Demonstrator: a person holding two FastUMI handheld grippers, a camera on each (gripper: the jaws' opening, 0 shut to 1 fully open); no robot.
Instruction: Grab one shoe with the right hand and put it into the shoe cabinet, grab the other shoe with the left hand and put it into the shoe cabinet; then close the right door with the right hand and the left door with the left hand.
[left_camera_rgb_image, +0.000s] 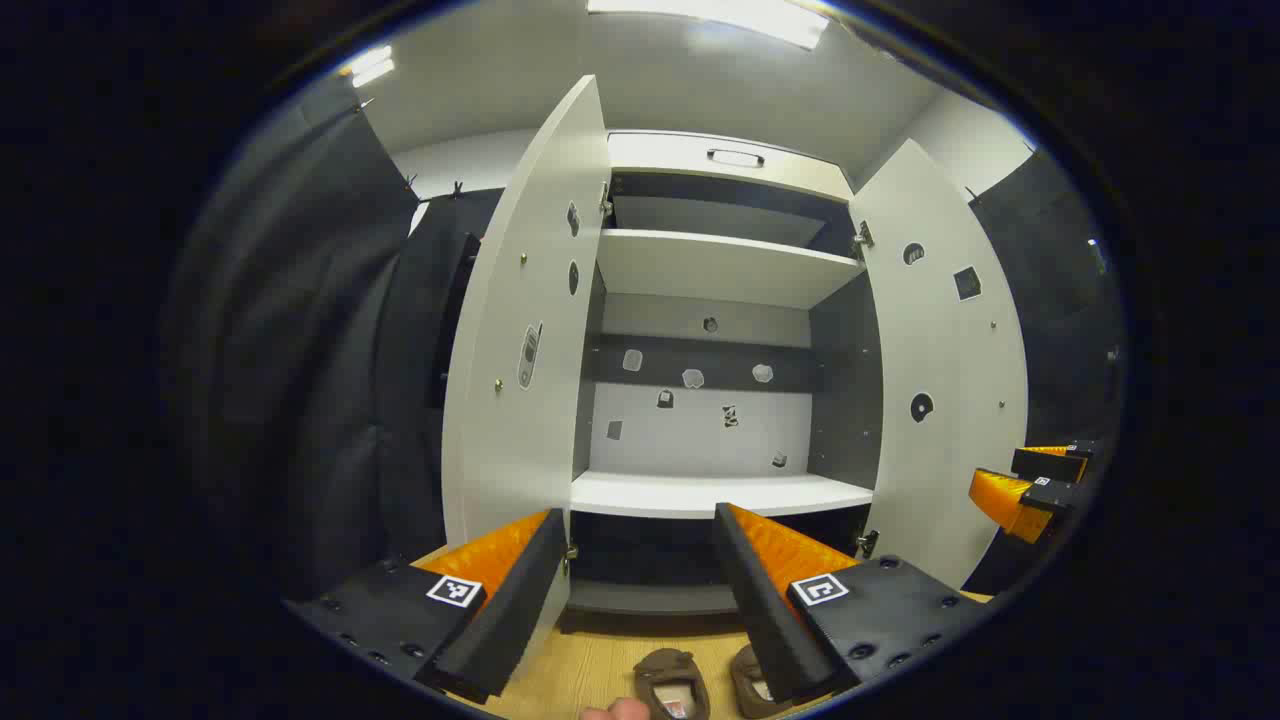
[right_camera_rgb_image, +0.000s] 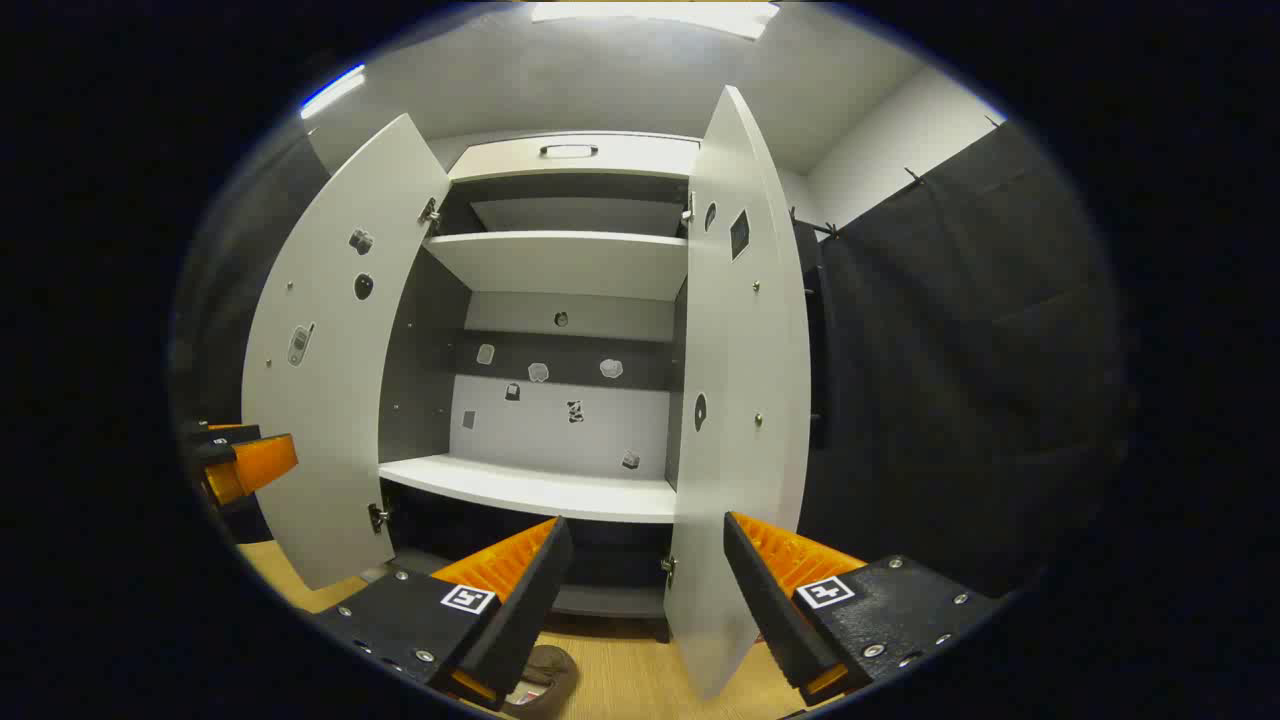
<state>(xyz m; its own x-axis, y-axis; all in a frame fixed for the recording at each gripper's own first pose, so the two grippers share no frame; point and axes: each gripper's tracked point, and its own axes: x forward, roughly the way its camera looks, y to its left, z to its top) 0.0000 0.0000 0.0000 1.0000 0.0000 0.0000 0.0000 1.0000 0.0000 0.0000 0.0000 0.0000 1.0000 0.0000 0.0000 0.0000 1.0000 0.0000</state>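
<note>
Cabinet (left_camera_rgb_image: 720, 300) stands with both doors swung open, shelves bare. Left gripper (left_camera_rgb_image: 640, 590) and right gripper (right_camera_rgb_image: 640, 600) hang wide apart, gripping nothing. Two brown shoes (left_camera_rgb_image: 675, 685) sit on the floor below the left gripper; right gripper view catches one shoe (right_camera_rgb_image: 545, 675).

A pale wood-grain floor (left_camera_rgb_image: 600, 670) runs along the bottom of both views. Black cloth (right_camera_rgb_image: 950, 380) hangs on the booth's sides, clipped near its top edge, with plain white wall (right_camera_rgb_image: 900, 130) above it. The grey ceiling (left_camera_rgb_image: 700, 70) carries bright strip lights (left_camera_rgb_image: 720, 15), one directly overhead and another off to the side.
</note>
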